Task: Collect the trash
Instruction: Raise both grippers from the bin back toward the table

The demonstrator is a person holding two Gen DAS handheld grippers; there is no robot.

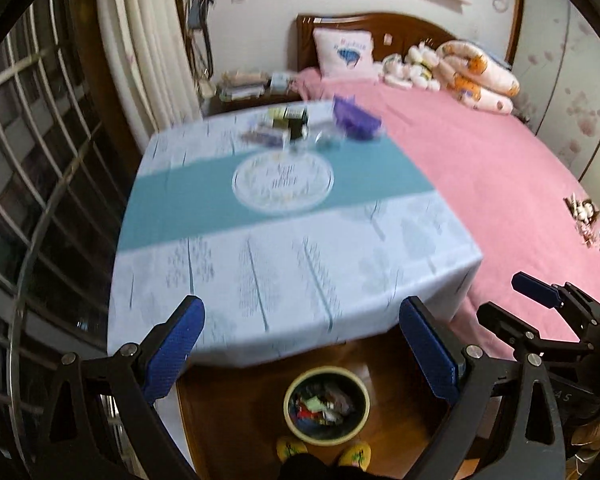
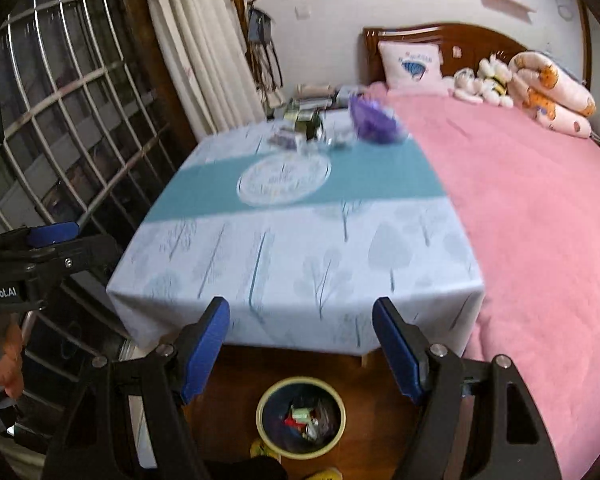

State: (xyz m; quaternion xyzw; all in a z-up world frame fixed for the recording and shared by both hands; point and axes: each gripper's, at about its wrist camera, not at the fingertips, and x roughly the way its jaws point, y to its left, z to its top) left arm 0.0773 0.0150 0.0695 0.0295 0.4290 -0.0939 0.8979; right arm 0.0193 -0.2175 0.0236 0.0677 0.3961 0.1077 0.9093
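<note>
Both the left hand-held gripper and the right hand-held gripper hang with blue fingers apart, holding nothing. Below and between each pair sits the round cream-rimmed waste bin on the wooden floor, wrappers inside. Ahead lies the cloth-covered tabletop, small blurred items clustered at its far edge.

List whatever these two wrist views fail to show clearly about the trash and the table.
- Small items at the table's far edge: motion-blurred in both views; which are trash cannot be told.
- Purple object: blurred; bag or cloth, unclear.
- Trash bin contents: a mixed heap of wrappers, too small to sort.
- Bin's near rim: partly hidden in the right wrist view by the person's dark clothing.
- Left gripper and right gripper: open, empty.
</note>
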